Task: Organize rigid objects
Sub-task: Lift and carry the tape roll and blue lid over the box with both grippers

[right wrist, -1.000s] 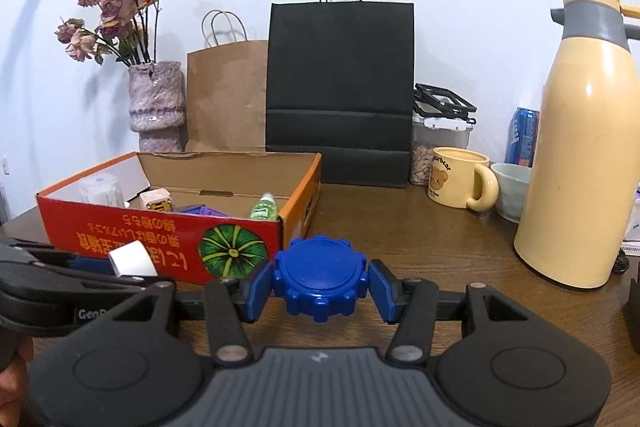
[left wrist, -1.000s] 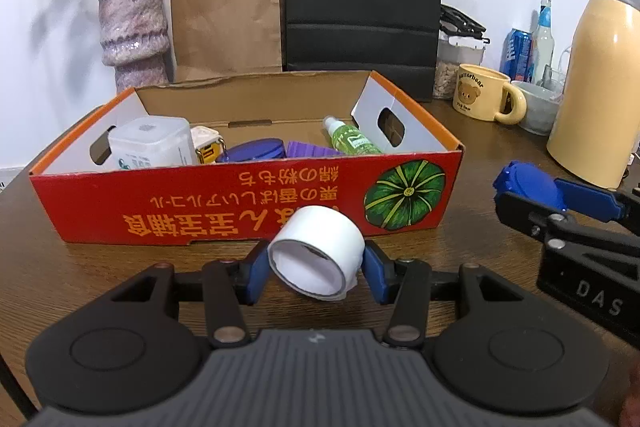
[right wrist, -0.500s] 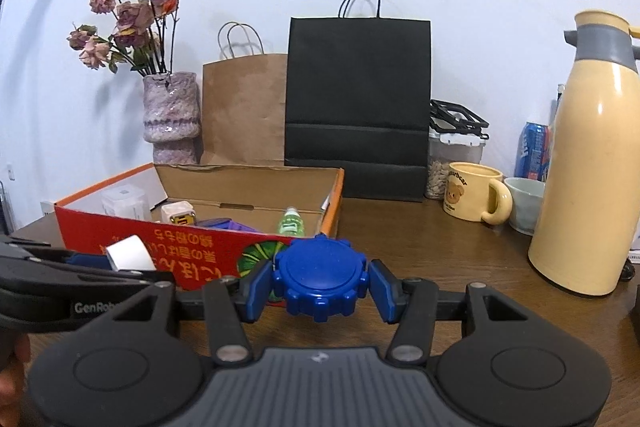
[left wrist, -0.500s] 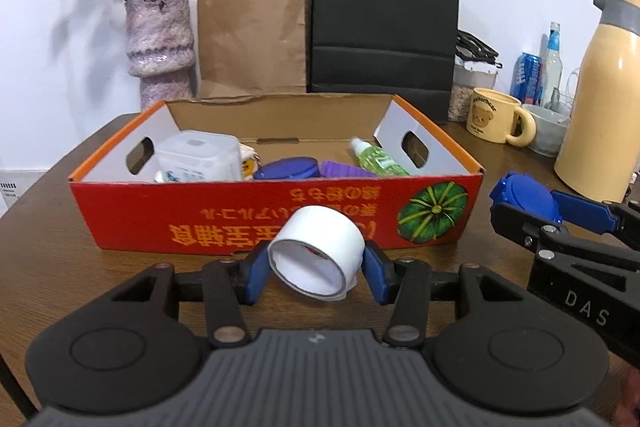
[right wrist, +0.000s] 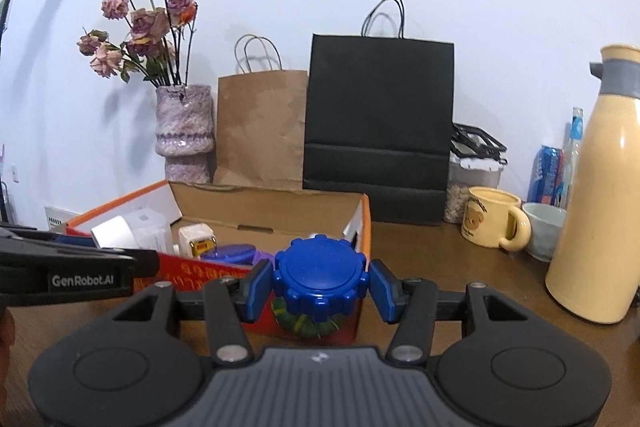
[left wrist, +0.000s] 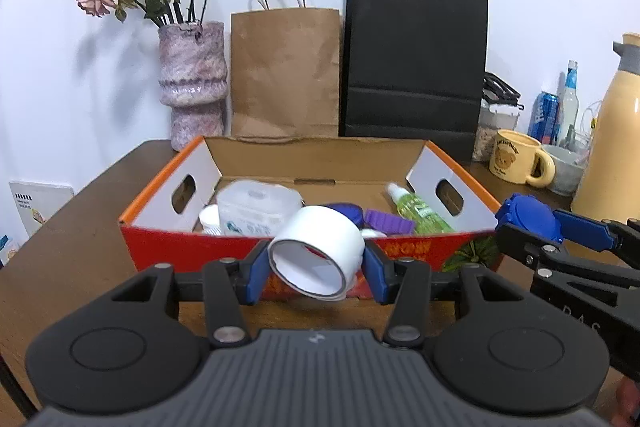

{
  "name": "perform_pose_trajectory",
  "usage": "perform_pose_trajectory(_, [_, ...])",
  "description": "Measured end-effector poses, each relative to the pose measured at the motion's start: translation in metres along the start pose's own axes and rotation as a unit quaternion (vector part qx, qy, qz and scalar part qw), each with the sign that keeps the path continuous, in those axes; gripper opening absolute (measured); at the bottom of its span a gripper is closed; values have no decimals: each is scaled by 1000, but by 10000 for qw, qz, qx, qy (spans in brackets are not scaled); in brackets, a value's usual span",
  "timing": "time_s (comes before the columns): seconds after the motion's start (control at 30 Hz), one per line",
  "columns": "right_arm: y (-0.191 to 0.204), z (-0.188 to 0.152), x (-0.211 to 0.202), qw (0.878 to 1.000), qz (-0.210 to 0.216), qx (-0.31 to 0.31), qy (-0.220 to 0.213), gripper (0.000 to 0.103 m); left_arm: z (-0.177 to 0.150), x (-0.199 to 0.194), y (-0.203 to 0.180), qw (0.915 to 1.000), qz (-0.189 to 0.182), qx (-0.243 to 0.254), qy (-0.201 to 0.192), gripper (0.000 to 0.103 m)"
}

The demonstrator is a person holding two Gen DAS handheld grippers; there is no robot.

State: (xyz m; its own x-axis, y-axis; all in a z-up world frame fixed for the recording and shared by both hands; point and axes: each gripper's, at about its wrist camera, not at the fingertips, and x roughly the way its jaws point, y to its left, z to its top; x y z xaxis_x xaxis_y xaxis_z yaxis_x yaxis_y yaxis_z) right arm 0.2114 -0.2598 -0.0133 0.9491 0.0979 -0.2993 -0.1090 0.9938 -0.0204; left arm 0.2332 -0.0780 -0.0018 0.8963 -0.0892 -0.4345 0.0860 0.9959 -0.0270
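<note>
My left gripper (left wrist: 316, 269) is shut on a white tape roll (left wrist: 320, 247), held above the near wall of the red cardboard box (left wrist: 168, 243). My right gripper (right wrist: 319, 285) is shut on a blue ridged lid (right wrist: 320, 279), held just in front of the box's right corner (right wrist: 364, 223); it also shows in the left wrist view (left wrist: 528, 219). Inside the box lie a white plastic container (left wrist: 256, 207), a green spray bottle (left wrist: 420, 211), a purple block (left wrist: 388, 221) and a blue lid (left wrist: 344, 211).
Behind the box stand a vase of dried roses (left wrist: 192, 87), a brown paper bag (left wrist: 284, 71) and a black paper bag (left wrist: 416, 67). To the right are a yellow mug (left wrist: 516, 163), a small bowl (left wrist: 568, 167), a cream thermos (right wrist: 600, 195), cans and bottles.
Both grippers have risen and moved toward the box, each keeping its object. The box interior now shows from above, and the tape roll sits over the front wall.
</note>
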Motion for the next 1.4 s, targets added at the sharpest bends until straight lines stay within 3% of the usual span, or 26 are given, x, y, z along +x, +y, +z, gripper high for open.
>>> perform_pose_trajectory(0.43, [28,31,17,9993,75,-230,-270,51,31,2,20,9989,207,-125,-390,50])
perform_pose_trajectory(0.87, [42,49,52,9989,131,-221,-389,51,57,28,30,9970,424,-284,-577,50])
perform_pose_trajectory(1.4, [39,56,107,9994,305,8,-157,51,74,80,41,9968,560,-367,-438,50])
